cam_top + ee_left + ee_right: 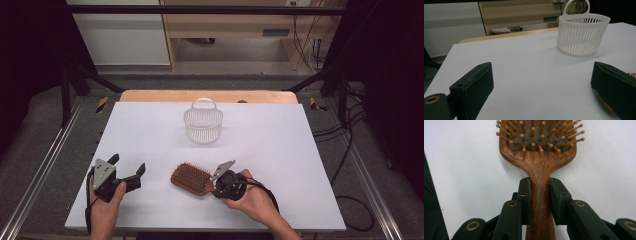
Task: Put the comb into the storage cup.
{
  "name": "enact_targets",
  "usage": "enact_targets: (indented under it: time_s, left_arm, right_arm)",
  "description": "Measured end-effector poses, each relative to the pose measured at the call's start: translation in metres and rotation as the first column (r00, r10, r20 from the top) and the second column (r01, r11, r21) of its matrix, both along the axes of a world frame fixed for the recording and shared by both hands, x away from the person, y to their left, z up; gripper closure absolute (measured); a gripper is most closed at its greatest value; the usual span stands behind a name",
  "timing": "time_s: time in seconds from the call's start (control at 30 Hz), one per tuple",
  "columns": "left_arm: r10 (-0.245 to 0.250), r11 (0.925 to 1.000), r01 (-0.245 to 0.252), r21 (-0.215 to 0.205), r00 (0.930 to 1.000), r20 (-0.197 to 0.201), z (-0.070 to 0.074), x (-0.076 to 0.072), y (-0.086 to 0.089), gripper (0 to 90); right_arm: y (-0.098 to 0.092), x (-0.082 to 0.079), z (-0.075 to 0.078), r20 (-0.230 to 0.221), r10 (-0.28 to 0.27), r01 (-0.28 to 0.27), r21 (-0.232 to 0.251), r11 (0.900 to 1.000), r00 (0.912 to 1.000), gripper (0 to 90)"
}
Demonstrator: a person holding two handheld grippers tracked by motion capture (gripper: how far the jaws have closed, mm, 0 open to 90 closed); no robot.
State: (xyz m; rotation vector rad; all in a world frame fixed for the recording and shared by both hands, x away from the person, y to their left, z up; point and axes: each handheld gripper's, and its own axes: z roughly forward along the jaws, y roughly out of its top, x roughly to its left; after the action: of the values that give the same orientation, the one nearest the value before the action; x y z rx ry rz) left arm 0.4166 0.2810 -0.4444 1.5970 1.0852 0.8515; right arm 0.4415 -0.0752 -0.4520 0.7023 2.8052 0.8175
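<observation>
A brown wooden paddle hairbrush lies bristles up near the table's front, its head pointing left. My right gripper is shut on the hairbrush handle; both black pads press against the narrow neck just below the bristle head. To the left of the brush my left gripper stands open over the white table, and its jaws are wide apart with nothing between them. A white slatted plastic basket with a loop handle stands upright farther back at the centre, also ahead in the left gripper view.
The white board covers a wooden table whose far edge shows behind it. Dark frame rails run along both sides. Cables trail on the floor to the right. A tip of the brush peeks past the left gripper's right jaw.
</observation>
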Motion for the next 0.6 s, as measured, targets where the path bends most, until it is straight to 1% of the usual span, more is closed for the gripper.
enact_targets:
  time_s: [0.03, 0.07, 0.13, 0.3, 0.4, 0.47, 0.6]
  left_arm:
    - [0.0, 1.0, 0.0, 0.0, 1.0, -0.001, -0.0001, 0.0001, 0.0001, 4.6]
    - [0.0, 1.0, 0.0, 0.001, 1.0, -0.002, -0.0004, 0.0004, 0.0002, 4.6]
    - [-0.001, 1.0, 0.001, 0.001, 1.0, -0.01, -0.0009, 0.0009, -0.0002, 4.6]
    - [-0.003, 1.0, 0.003, 0.003, 1.0, -0.004, -0.0002, 0.0002, -0.0002, 4.6]
    - [-0.001, 1.0, 0.001, 0.002, 1.0, -0.008, -0.0005, 0.0007, 0.0001, 4.6]
    - [-0.001, 1.0, 0.001, 0.001, 1.0, -0.004, -0.0001, 0.0006, 0.0002, 4.6]
    - [-0.002, 1.0, 0.002, 0.0, 1.0, -0.004, 0.0001, 0.0005, 0.0001, 4.6]
  right_arm:
    - [-0.0014, 0.0007, 0.0017, 0.005, 0.002, -0.002, 0.023, 1.0, 1.0, 72.6]
    - [-0.0024, 0.0013, 0.0034, -0.003, 0.0, 0.0, 0.039, 0.999, 1.0, 72.7]
    - [-0.002, 0.0017, 0.004, -0.001, 0.003, -0.003, 0.03, 1.0, 1.0, 72.6]
    - [0.0007, 0.0016, 0.0007, -0.001, 0.004, -0.004, -0.009, 1.0, 1.0, 72.5]
    - [0.0029, 0.003, -0.0023, -0.007, 0.012, -0.012, -0.048, 0.999, 0.9999, 72.4]
    - [0.0047, 0.0038, -0.0044, -0.013, 0.013, -0.014, -0.073, 0.997, 0.9998, 72.5]
    - [0.0067, 0.006, -0.0042, -0.028, 0.016, -0.019, -0.092, 0.996, 0.9995, 72.2]
